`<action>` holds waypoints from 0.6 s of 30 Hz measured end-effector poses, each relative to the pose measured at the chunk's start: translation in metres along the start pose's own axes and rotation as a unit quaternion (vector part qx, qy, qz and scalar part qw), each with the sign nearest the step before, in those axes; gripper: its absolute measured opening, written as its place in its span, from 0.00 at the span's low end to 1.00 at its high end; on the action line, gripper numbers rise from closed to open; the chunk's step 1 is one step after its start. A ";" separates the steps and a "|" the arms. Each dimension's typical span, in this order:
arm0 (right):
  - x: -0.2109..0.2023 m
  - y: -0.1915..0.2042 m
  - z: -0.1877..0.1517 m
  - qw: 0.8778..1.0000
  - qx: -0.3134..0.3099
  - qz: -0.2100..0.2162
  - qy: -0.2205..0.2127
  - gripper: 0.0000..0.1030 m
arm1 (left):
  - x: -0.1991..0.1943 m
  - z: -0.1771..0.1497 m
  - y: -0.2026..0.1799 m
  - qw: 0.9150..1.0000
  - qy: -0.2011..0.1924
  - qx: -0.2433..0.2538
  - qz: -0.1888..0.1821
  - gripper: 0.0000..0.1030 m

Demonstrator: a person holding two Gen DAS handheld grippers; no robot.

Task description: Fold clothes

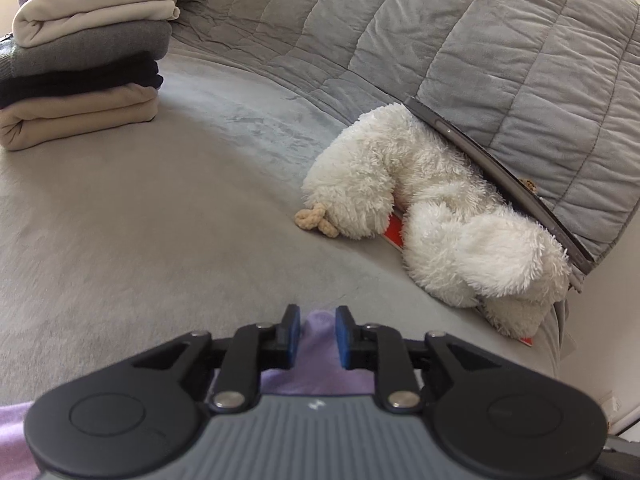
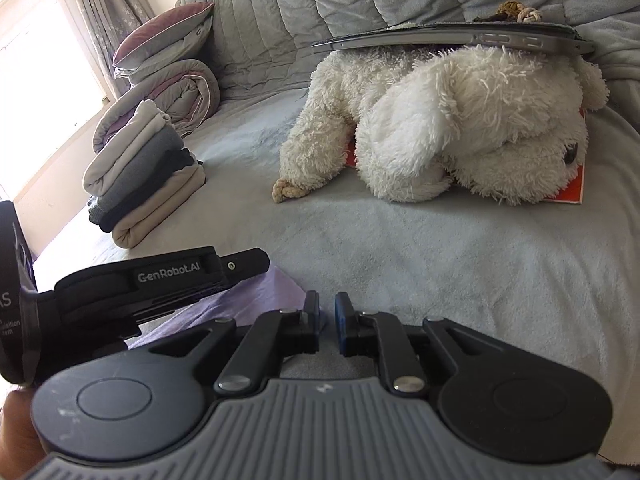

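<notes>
A lavender garment (image 1: 320,368) lies on the grey bed cover at the near edge. My left gripper (image 1: 318,322) hovers over it, open. A raised fold of the lavender cloth stands between the blue pads (image 1: 294,336), and they do not press on it. In the right wrist view the same lavender cloth (image 2: 256,292) shows under the left gripper's black housing (image 2: 160,280). My right gripper (image 2: 327,316) is just right of the garment, open by a narrow gap, with only bed cover behind it. A stack of folded clothes (image 1: 80,60) (image 2: 148,176) sits at the far left.
A white plush dog (image 1: 432,208) (image 2: 440,128) lies on an orange book (image 2: 576,184) at the right, with a dark flat device (image 1: 492,176) (image 2: 452,38) leaning on it. A pillow (image 2: 168,36) and rolled blanket (image 2: 168,92) stand by the window. The quilted backrest (image 1: 440,32) rises behind.
</notes>
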State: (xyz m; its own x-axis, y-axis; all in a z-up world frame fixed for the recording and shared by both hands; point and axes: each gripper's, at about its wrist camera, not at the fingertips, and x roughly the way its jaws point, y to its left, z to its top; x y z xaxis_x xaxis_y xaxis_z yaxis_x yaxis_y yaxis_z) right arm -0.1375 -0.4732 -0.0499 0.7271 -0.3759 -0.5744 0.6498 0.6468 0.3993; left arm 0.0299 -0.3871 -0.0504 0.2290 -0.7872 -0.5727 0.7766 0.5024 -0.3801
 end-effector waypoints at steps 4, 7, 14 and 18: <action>-0.003 0.003 0.001 1.000 -0.012 -0.005 -0.016 0.56 | -0.026 0.000 0.005 1.000 -0.026 -0.010 0.013 0.73; -0.005 0.010 0.000 0.999 -0.029 0.001 -0.024 0.56 | -0.046 -0.003 0.015 0.999 -0.041 -0.021 0.027 0.82; -0.004 0.037 -0.015 0.996 -0.080 0.026 -0.018 0.64 | -0.098 -0.020 0.049 0.990 -0.061 -0.020 0.124 0.91; -0.003 0.053 -0.023 0.993 -0.108 0.037 -0.015 0.70 | -0.123 -0.031 0.070 0.985 -0.067 -0.032 0.158 0.93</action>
State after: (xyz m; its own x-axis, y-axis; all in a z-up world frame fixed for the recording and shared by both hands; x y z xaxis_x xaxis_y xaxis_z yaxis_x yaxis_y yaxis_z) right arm -0.1103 -0.4227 -0.0431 0.7797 -0.3392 -0.5263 0.5337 0.7996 0.2753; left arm 0.0378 -0.2445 -0.0290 0.5322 -0.6264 -0.5696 0.6166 0.7478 -0.2461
